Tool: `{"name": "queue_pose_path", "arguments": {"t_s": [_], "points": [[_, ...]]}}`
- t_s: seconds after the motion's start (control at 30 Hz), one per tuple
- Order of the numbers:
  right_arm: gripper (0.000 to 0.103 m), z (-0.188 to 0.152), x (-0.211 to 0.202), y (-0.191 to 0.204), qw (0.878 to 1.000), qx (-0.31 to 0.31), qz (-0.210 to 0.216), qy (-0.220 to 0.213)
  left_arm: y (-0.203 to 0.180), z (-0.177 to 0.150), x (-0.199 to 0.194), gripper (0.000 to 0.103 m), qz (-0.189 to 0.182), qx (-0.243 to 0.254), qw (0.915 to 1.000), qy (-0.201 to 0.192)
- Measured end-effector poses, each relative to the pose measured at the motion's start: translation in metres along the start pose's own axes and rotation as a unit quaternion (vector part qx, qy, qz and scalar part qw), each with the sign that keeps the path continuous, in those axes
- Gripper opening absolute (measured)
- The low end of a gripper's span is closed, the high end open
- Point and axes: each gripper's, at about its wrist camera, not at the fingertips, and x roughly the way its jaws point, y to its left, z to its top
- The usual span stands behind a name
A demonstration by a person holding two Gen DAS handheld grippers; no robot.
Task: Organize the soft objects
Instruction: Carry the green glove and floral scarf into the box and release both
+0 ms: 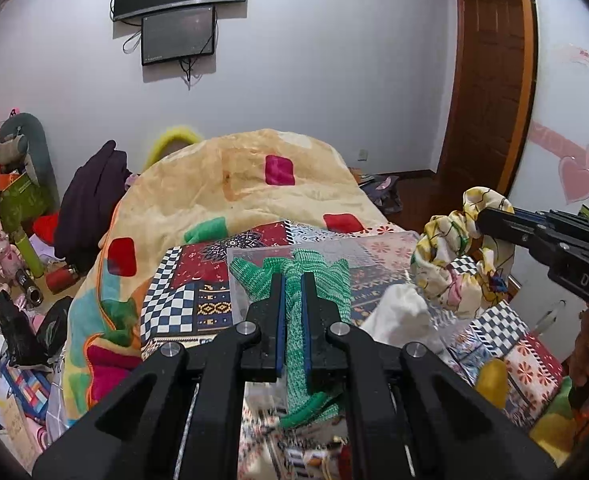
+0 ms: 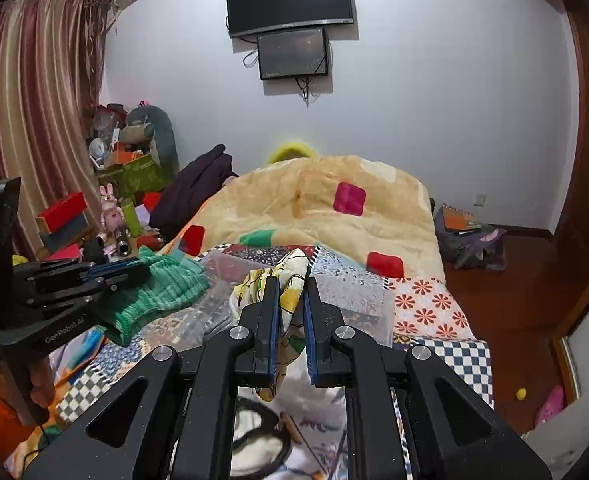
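1. Step in hand: both soft things are lifted over the bed (image 2: 426, 312), mid-carry. It looks like the transfer to the clear plastic box (image 1: 334, 248), not yet the drop.
2. Left hand-held gripper (image 1: 292, 280): jaws nearly closed, clamped on the green knit cloth (image 1: 294, 340). The cloth hangs through the jaws, above the near-left part of the box.
3. Right hand-held gripper (image 2: 290, 284): jaws narrowly apart, pinching the yellow patterned scarf (image 2: 290, 268). The scarf is bunched and held up to the right of the box, just above a white cloth (image 1: 398, 312).
4. Next move, my guess: lower each piece into the box and open the jaws. The knit may snag on the pads. The scarf trails loose and needs tucking so it doesn't hang over the rim.
5. Hard to see: the box walls are transparent, so the rim line and any dividers are unclear. Whether the white cloth sits inside the box or beside it, I can't tell.
6. The scarf's full length is hidden behind the right gripper body. A dark ring-shaped thing low in the right view is blurred and can't be identified.
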Motion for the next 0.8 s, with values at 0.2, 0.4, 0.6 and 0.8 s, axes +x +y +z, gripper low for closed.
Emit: {"name": "queue_pose_path", "arguments": {"t_s": [0.2,0.4,0.6,0.8], "points": [[0.010,-0.001,0.031,0.002,1.000,-0.003,-0.001,0.026,0.000,0.000,0.043,0.006,0.003,0.000,0.9994,0.034],[0.010,-0.008,0.059,0.002,0.998,-0.003,0.005,0.062,-0.007,-0.007,0.073,0.006,0.013,0.016,0.9979,0.061],[0.010,-0.022,0.081,0.003,0.994,-0.010,0.006,0.110,-0.015,-0.017,0.090,0.006,0.011,0.030,0.9948,0.097],[0.015,-0.029,0.087,0.003,0.989,-0.022,-0.003,0.143,-0.024,-0.026,0.087,0.017,0.017,0.052,0.9922,0.112]]}}
